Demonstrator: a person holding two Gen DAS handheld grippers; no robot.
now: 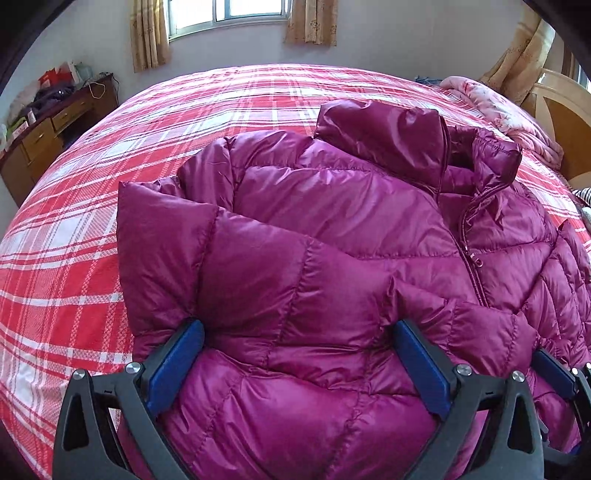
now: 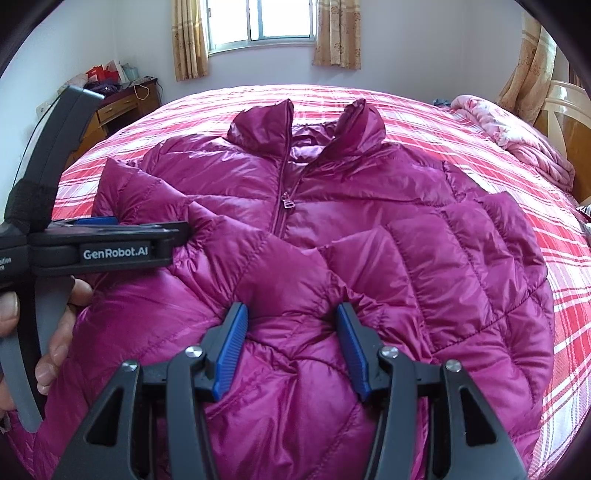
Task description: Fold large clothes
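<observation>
Magenta puffer jacket [image 2: 332, 221] flat on plaid bed [image 2: 535, 155], zip part open; R gripper [image 2: 291, 321] fingers [image 2: 232, 350] spread, pressing fabric.

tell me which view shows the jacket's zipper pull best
The right wrist view: the zipper pull hangs near the middle of the frame, facing the camera on the magenta jacket. In the left wrist view the pull sits far to the right, seen at a slant and harder to make out.

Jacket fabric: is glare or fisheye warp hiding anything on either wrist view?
Left wrist view: sheen streaks the jacket, seams still readable; the bed bulges from fisheye. Right wrist view: milder sheen, zipper pull sharp; window blown out, corners vignetted.
</observation>
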